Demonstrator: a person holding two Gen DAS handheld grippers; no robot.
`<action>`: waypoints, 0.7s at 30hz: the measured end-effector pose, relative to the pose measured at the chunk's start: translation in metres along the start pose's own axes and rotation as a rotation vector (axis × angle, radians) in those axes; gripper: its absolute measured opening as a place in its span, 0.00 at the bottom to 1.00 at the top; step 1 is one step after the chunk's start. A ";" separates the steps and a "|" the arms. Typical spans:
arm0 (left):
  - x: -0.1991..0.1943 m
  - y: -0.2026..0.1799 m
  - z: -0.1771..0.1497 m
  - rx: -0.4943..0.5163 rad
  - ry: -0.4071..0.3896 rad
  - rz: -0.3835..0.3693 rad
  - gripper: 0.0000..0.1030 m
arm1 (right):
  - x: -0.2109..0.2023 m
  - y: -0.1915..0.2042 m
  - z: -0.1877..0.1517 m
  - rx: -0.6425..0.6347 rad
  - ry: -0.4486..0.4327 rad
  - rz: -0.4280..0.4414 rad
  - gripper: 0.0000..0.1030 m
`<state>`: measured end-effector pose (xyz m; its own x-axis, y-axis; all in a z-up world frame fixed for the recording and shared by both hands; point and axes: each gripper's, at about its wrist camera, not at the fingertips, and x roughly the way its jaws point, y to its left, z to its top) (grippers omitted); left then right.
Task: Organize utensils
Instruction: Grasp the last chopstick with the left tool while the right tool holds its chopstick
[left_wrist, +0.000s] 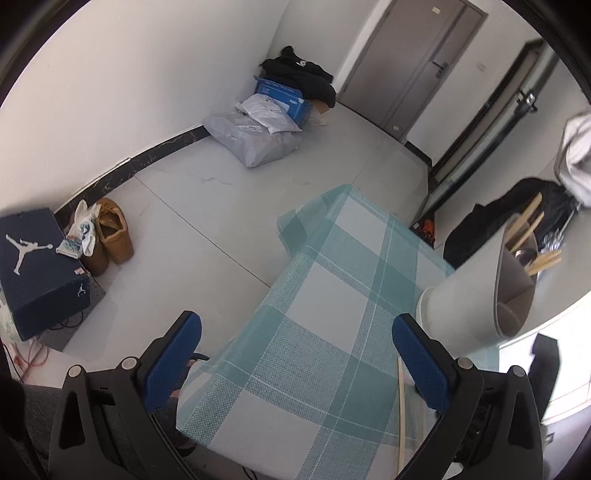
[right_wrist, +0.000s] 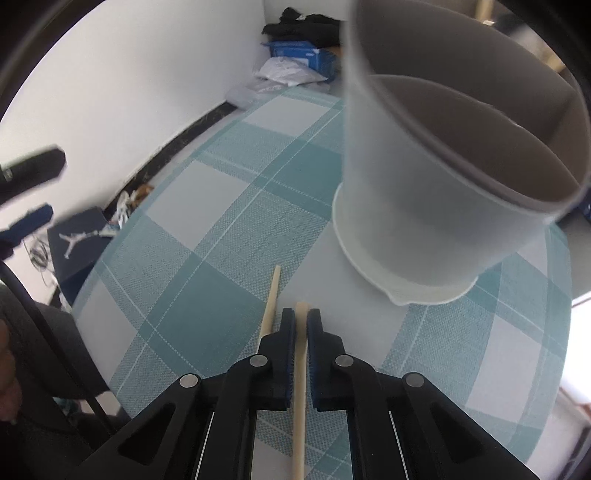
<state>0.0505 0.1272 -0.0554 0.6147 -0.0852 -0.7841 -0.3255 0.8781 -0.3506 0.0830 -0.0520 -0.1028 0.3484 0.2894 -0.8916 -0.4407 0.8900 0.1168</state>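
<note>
Chopsticks of pale wood: one (right_wrist: 300, 354) is clamped between the right gripper's (right_wrist: 301, 319) blue pads, the other (right_wrist: 270, 303) lies just beside it on the teal-checked tablecloth (right_wrist: 192, 236). Near them stands a grey divided plastic utensil holder (right_wrist: 424, 192). The left gripper (left_wrist: 295, 354) hovers wide apart over the table edge, grasping nothing.

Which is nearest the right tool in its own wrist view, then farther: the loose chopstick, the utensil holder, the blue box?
1. Loose chopstick, lying on the tablecloth just left of the right tool.
2. Utensil holder, standing ahead to the right.
3. Blue box, on the floor by the far wall.
</note>
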 end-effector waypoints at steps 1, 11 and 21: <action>0.003 -0.006 -0.003 0.028 0.009 0.003 0.98 | -0.005 -0.008 -0.002 0.036 -0.014 0.021 0.06; 0.029 -0.037 -0.022 0.119 0.159 -0.007 0.98 | -0.070 -0.081 -0.020 0.266 -0.187 0.211 0.05; 0.053 -0.076 -0.045 0.263 0.270 0.054 0.95 | -0.108 -0.151 -0.036 0.461 -0.390 0.278 0.05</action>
<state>0.0751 0.0347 -0.0934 0.3789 -0.1261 -0.9168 -0.1350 0.9725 -0.1896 0.0820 -0.2307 -0.0402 0.5848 0.5596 -0.5872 -0.1891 0.7980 0.5721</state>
